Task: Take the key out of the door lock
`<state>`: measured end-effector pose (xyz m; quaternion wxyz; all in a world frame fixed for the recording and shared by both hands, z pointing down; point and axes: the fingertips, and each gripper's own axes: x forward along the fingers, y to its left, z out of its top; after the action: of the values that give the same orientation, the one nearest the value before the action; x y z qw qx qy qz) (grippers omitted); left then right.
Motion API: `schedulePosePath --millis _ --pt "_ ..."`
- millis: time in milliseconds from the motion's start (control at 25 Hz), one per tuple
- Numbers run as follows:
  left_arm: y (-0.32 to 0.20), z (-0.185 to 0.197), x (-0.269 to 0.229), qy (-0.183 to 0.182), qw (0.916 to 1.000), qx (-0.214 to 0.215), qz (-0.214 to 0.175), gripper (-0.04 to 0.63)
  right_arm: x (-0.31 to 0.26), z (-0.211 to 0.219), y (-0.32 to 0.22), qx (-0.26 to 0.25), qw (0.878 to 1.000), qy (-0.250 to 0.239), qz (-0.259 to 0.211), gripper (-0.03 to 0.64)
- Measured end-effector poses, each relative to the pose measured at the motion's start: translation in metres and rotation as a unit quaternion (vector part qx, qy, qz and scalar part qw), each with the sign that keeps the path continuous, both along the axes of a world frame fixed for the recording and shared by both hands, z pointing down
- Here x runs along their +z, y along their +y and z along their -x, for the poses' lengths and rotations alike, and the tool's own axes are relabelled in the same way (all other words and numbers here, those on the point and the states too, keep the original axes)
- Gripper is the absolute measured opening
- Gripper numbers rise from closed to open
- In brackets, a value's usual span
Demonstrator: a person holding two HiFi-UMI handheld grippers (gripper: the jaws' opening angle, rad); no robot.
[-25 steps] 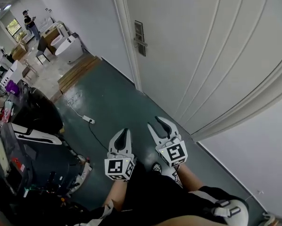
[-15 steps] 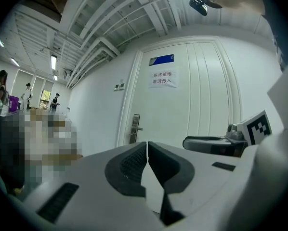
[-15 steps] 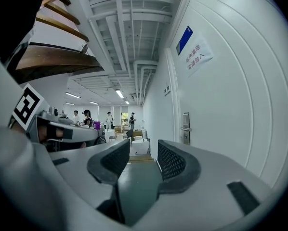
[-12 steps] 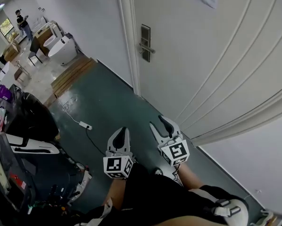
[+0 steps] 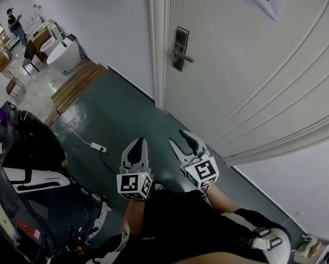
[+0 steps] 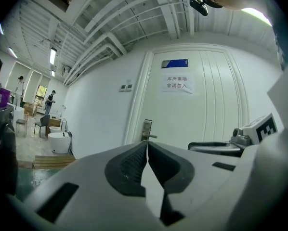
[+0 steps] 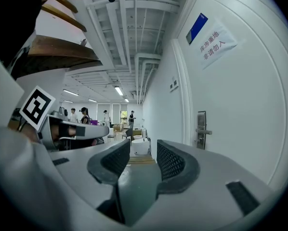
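**Fingers short of the lock; key not yet reached**

Fingers of the left gripper: clenched together, nothing between them. Fingers of the right gripper: released, have just been opening, gap empty. Both grippers are held low over the floor, pointing roughly level towards the door.

Door: white, panelled, closed, with a printed notice near its top.

Lock plate: dark, upright, at the door's left edge, well apart from both grippers.

Lever handle: juts from the plate.

Key: presumably in that plate, but too small to make out in any view.

Step, as judged: approach only, extraction not begun.

Hazards, as judged:
- Wide right fingers could catch the lever instead of the key, since the two sit close on one plate.
- Pulling while the key is turned off its withdrawal position would jam it.
- A shallow pinch on so small a head could slip and drop the key to the floor.
- The clenched left gripper cannot take it without opening first.
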<state>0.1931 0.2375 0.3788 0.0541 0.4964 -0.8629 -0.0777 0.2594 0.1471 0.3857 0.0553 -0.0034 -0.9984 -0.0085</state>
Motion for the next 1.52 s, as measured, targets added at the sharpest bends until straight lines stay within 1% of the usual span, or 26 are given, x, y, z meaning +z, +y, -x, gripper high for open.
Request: schedulePosePath --millis 120,360,520,680,880,960,1120,1240,1360,1520 --pt "0.020 0.024 0.002 0.000 1.0000 -0.009 0.000 0.029 0.005 0.022 0.016 -0.004 1.000 0.004 0.004 0.175" --pt "0.044 0.064 0.018 0.024 0.9993 -0.028 0.004 0.029 0.015 0.076 0.040 -0.035 0.999 0.020 0.002 0.176" --pt "0.047 0.094 0.024 0.028 0.9990 -0.035 0.000 0.029 0.018 0.109 0.037 -0.040 0.999 0.020 0.002 0.175" --pt "0.041 0.128 0.022 0.025 0.9988 -0.043 -0.001 0.029 0.018 0.147 0.023 -0.042 0.999 0.014 0.008 0.176" --pt "0.015 0.179 0.019 0.016 0.9990 -0.043 0.003 0.029 0.007 0.203 -0.002 -0.051 0.999 -0.001 0.006 0.176" --pt "-0.002 0.200 0.013 0.012 0.9991 -0.040 0.005 0.029 0.006 0.226 -0.017 -0.054 0.998 0.001 0.011 0.177" --pt "-0.031 0.233 0.007 0.007 0.9996 -0.022 0.013 0.029 0.006 0.266 -0.047 -0.047 0.998 0.001 0.038 0.178" --pt "-0.052 0.263 0.009 0.016 0.9995 -0.017 0.020 0.029 0.011 0.295 -0.069 -0.036 0.997 0.000 0.065 0.179" --pt "-0.088 0.285 0.011 0.013 0.9995 -0.001 0.029 0.029 0.016 0.312 -0.101 -0.022 0.997 0.005 0.074 0.179" --pt "-0.124 0.296 0.010 0.009 0.9989 0.022 0.040 0.029 0.022 0.323 -0.140 0.001 0.996 0.010 0.085 0.170"
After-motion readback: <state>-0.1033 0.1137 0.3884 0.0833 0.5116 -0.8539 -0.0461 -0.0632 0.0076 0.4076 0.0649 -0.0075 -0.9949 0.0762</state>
